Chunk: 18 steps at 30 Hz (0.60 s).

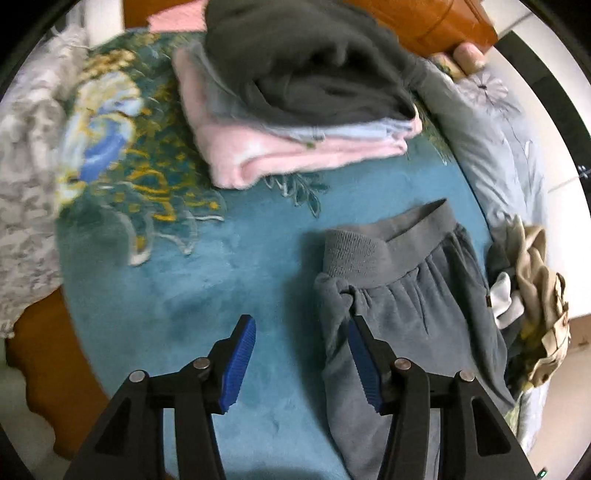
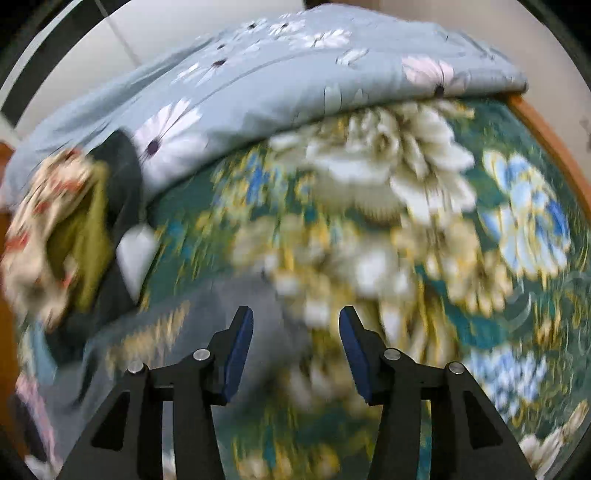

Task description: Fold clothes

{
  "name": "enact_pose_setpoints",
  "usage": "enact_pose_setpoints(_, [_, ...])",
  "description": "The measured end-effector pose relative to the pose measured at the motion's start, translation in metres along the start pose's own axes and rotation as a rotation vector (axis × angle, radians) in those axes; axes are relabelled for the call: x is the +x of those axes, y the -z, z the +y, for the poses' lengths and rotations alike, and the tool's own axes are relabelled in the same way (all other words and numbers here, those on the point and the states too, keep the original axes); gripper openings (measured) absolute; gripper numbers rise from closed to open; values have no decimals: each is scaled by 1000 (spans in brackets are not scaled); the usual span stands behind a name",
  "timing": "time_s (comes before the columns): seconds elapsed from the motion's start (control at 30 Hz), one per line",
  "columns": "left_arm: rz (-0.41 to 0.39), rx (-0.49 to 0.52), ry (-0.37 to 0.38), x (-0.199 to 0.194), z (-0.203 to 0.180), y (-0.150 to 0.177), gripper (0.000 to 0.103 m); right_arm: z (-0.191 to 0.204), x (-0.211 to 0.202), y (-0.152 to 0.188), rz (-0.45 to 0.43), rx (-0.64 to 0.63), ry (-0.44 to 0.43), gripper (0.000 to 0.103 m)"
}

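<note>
- On the teal blanket [image 1: 221,280], grey trousers [image 1: 406,314] are laid flat near right, ready for folding; finished stack [image 1: 295,122] is kept far.
- Left gripper [image 1: 301,332] and right gripper [image 2: 295,325] are held wide apart, nothing grasped.

Wooden bed frame [image 2: 546,122] (orange-brown) against pale wall [image 2: 155,33].
</note>
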<state>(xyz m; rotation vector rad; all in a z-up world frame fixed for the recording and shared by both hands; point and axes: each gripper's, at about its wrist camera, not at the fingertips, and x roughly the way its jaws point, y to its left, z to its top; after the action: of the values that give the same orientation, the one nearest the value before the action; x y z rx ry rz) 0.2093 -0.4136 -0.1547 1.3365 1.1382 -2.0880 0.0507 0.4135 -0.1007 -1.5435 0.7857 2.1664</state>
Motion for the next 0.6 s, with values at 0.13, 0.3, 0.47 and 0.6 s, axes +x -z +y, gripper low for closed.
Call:
enact_pose_setpoints(0.13, [68, 27, 102, 33, -15, -10, 54, -34, -14, 70, 108, 68, -94, 51])
enact_pose_setpoints(0.3, [76, 122, 75, 44, -37, -16, 15, -76, -32, 159, 242, 154, -212, 52])
enact_pose_setpoints(0.47, [39, 149, 63, 33, -28, -17, 13, -74, -17, 202, 302, 291, -291, 52])
enact_pose_setpoints(0.6, [29, 102, 93, 24, -13, -17, 13, -55, -33, 183, 265, 284, -218, 12])
